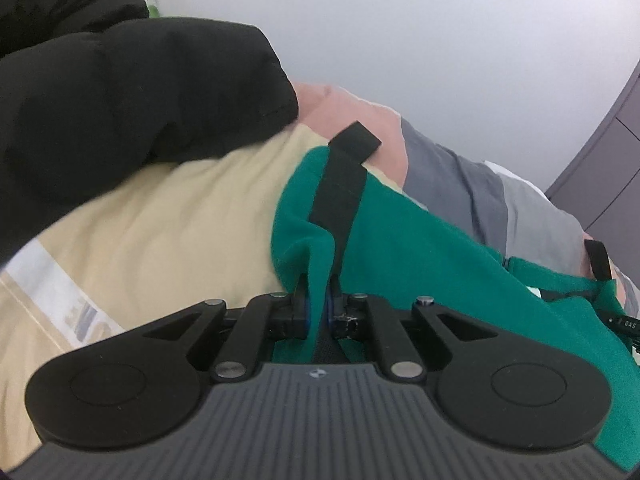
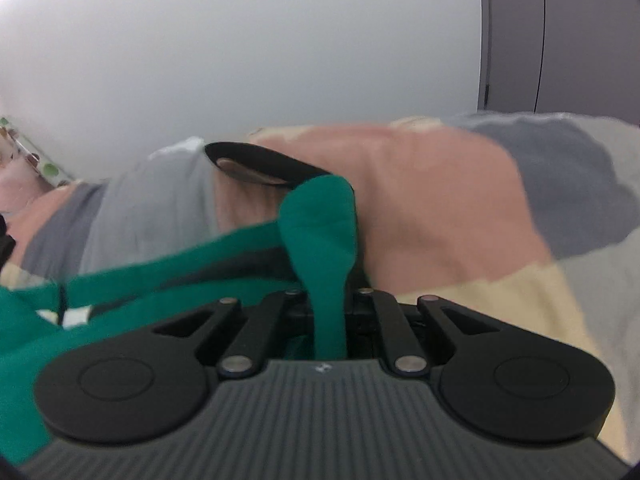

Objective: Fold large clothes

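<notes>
A green garment [image 1: 420, 248] with black straps lies on a bed. My left gripper [image 1: 318, 308] is shut on a fold of its green cloth, beside a black strap [image 1: 340, 196] that runs away from the jaws. In the right wrist view my right gripper [image 2: 330, 308] is shut on another bunched corner of the green garment [image 2: 320, 232], which sticks up between the jaws. A black strap loop [image 2: 260, 164] curls behind that corner. The cloth stretches leftward from the right gripper toward the rest of the garment.
The bed cover [image 1: 160, 224] has cream, pink and grey patches. A black puffy jacket [image 1: 120, 100] lies at the upper left in the left wrist view. A white wall [image 2: 240, 60] stands behind the bed, and a grey wardrobe [image 2: 560, 40] at the right.
</notes>
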Motion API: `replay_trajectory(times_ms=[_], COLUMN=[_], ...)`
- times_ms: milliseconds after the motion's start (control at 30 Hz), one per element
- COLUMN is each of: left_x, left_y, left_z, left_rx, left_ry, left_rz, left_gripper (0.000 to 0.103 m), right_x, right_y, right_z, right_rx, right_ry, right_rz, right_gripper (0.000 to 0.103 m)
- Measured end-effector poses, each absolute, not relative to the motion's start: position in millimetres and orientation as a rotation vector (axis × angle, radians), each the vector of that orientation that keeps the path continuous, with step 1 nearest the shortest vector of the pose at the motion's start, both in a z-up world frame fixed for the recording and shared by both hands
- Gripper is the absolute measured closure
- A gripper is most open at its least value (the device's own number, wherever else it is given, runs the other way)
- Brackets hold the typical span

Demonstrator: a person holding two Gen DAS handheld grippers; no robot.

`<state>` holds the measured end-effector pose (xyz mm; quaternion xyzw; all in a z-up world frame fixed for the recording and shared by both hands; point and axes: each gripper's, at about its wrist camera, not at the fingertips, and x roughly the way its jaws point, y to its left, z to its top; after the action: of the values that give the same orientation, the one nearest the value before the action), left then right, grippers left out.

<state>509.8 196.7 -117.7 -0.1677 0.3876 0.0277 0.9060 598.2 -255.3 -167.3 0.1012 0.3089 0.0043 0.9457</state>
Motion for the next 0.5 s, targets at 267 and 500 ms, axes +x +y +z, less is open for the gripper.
replay_trajectory(times_ms=[267, 500], left_x=[478.7, 412.6], left_y=[194.5, 154.5], left_z=[-83.8, -36.1], left_rx=[-0.301, -0.201], left_ry=[0.766, 0.688], left_rz=[0.053, -0.014], left_gripper=[0.05, 0.05], right_x=[573.7, 492.3], right_y=[-264.9, -256.6], right_z=[-144.6, -97.1], right_rx=[0.284, 0.259], right_ry=[0.622, 0.502], right_rz=[0.042, 0.116], right_gripper=[0.055, 0.04])
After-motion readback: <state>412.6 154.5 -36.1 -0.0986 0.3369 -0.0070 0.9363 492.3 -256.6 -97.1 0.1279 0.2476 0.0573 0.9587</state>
